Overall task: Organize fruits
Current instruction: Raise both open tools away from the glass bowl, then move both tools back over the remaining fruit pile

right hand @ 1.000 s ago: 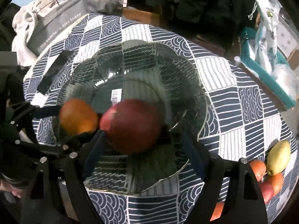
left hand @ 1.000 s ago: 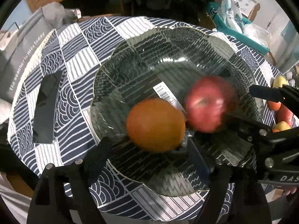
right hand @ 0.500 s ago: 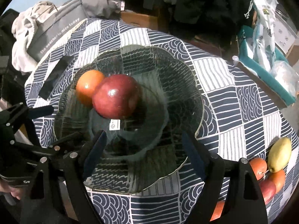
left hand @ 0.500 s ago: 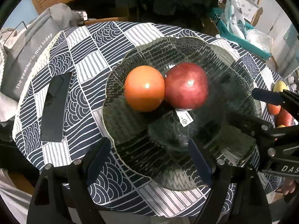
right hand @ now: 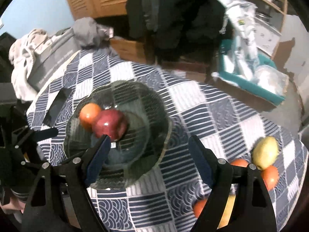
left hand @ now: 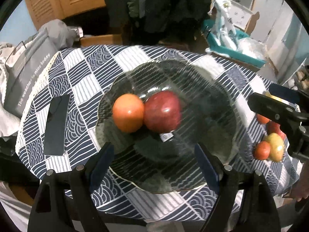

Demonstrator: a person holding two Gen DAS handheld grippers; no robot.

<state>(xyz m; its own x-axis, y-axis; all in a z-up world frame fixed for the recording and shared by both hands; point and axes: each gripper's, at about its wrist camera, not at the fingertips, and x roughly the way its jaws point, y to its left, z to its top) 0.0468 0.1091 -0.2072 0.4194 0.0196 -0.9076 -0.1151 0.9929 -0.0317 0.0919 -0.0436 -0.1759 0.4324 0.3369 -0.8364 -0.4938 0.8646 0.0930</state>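
Orange [left hand: 128,115] and red apple [left hand: 162,111] touch inside glass bowl [left hand: 216,104] — jaws spread, empty.

The grey bag [left hand: 25,75], left of the glass plate [left hand: 212,119], carries one line of white lettering along its side: "The weather is nice today". A white sticker [left hand: 167,136] lies in the plate just below the red apple [left hand: 163,112]; its print is too small to read. The lettering on the bag in the right wrist view is blurred.
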